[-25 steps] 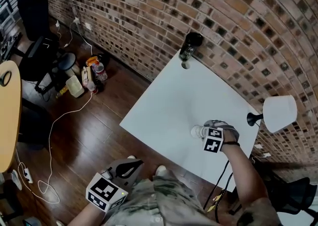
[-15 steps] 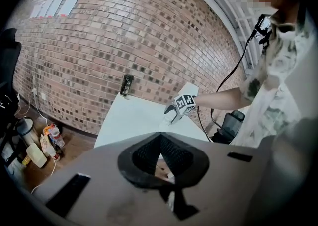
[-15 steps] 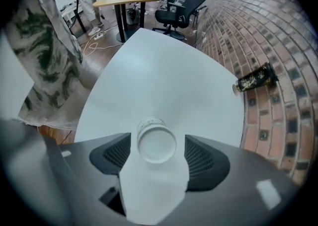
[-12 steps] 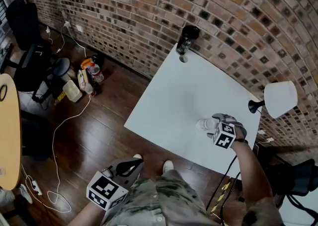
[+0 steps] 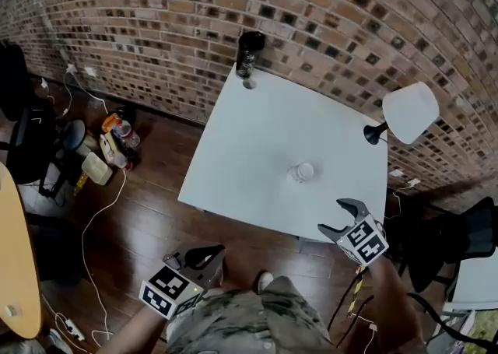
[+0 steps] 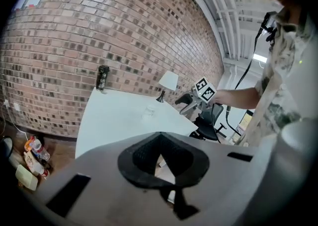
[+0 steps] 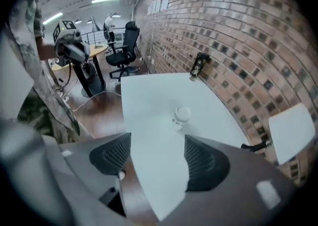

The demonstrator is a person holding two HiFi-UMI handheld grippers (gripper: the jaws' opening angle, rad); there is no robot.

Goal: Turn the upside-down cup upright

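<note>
A small clear cup [image 5: 303, 171] stands on end on the white table [image 5: 249, 158], alone near the front right; it also shows in the right gripper view as the cup [image 7: 182, 115] and in the left gripper view as the cup [image 6: 149, 112]. My right gripper [image 5: 333, 217] hangs off the table's front right corner, apart from the cup, open with nothing between its jaws [image 7: 151, 158]. My left gripper [image 5: 208, 254] is low over the wooden floor in front of the table, shut and empty [image 6: 160, 159].
A black bottle [image 5: 247, 53] stands at the table's far corner by the brick wall. A white-shaded lamp [image 5: 406, 111] stands at the right edge. A black office chair [image 5: 455, 236] is at the right. Bottles and cables [image 5: 109, 142] lie on the floor at the left.
The right gripper let go of the cup, opened and drew back off the table's front edge. The cup now stands free. The head view has swung, and the left gripper has barely moved.
</note>
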